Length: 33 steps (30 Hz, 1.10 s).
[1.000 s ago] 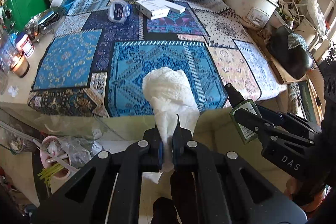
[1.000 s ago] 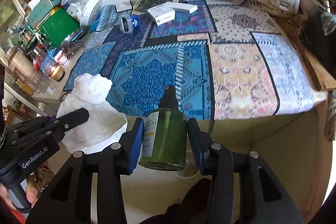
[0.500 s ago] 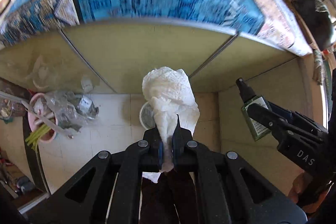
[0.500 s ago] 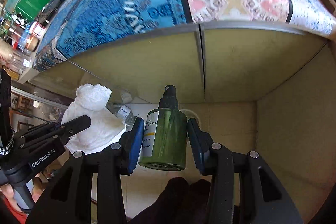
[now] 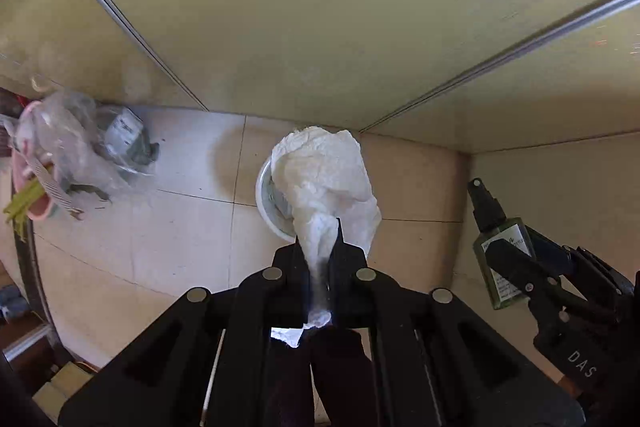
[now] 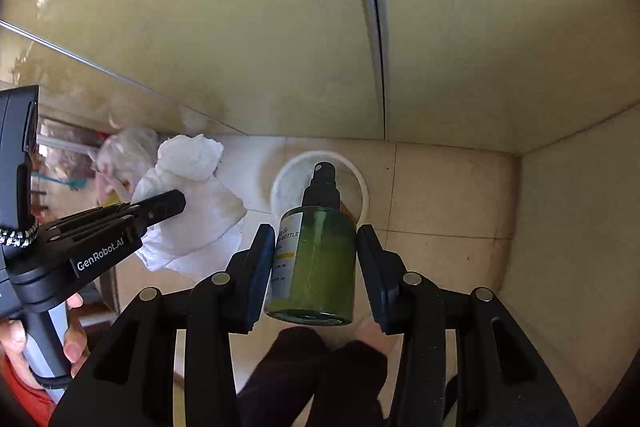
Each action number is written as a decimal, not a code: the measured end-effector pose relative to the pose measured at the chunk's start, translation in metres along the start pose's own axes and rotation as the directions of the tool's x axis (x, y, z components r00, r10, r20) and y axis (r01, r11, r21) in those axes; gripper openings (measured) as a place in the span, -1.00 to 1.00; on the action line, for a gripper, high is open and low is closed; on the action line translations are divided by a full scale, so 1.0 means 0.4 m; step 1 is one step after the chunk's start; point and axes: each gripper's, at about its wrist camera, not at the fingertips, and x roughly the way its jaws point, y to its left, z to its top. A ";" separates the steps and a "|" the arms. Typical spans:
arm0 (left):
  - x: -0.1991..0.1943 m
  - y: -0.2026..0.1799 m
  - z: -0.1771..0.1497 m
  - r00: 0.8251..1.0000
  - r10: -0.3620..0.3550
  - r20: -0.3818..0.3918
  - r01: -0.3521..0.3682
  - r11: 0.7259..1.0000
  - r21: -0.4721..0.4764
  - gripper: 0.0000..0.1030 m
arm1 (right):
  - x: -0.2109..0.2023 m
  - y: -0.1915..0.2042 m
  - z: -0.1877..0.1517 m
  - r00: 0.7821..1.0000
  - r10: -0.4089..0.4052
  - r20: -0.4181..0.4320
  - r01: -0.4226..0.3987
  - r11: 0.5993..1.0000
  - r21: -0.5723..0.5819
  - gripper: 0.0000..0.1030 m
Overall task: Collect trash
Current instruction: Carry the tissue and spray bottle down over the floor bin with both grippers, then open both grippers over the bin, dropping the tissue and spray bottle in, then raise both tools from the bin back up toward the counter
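Note:
My left gripper (image 5: 318, 247) is shut on a crumpled white paper towel (image 5: 326, 183), which hangs over a small white round bin (image 5: 266, 203) on the tiled floor. In the right wrist view the same towel (image 6: 188, 211) shows at the left, pinched in the left gripper (image 6: 160, 205). My right gripper (image 6: 312, 251) is shut on a green spray bottle (image 6: 316, 259) with a black pump top, held above the white bin (image 6: 286, 183). That bottle (image 5: 502, 259) also appears at the right of the left wrist view, in the right gripper (image 5: 516, 263).
Yellowish cabinet doors (image 5: 320, 7) rise just behind the bin. A clear plastic bag of rubbish (image 5: 80, 151) and a pink bowl (image 5: 28, 203) lie on the floor to the left. A side panel (image 6: 580, 247) closes the right. A hand (image 6: 60, 343) grips the left handle.
Both grippers have dropped from above the patterned tablecloth to floor level in front of the cabinet. The towel and the bottle stay gripped, and the white bin has come into view beneath them.

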 end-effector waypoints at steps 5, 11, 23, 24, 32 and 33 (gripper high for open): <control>0.210 0.042 0.006 1.000 0.006 -0.028 -0.007 1.000 -0.030 -0.90 | 0.202 -0.031 0.012 0.999 0.015 -0.036 -0.015 1.000 -0.007 -0.24; 0.411 0.095 0.004 0.998 -0.005 -0.059 0.000 0.996 -0.087 -0.90 | 0.375 -0.048 0.037 0.997 0.038 -0.074 -0.039 0.999 -0.019 -0.24; 0.494 0.116 -0.008 0.996 -0.033 -0.086 0.023 0.994 -0.110 -0.72 | 0.459 -0.053 0.065 0.987 0.082 -0.136 -0.084 0.996 -0.011 -0.13; 0.483 0.113 -0.011 0.996 -0.033 -0.083 0.024 0.994 -0.107 -0.63 | 0.455 -0.053 0.066 0.987 0.081 -0.136 -0.083 0.996 -0.012 -0.06; 0.350 0.085 -0.027 0.996 -0.018 -0.083 0.012 0.997 -0.077 -0.40 | 0.339 -0.026 0.068 0.994 0.031 -0.105 -0.035 0.999 -0.033 0.00; 0.321 0.084 -0.030 0.996 -0.022 -0.081 0.015 0.997 -0.078 -0.40 | 0.308 -0.024 0.067 0.994 0.030 -0.101 -0.034 0.999 -0.031 0.00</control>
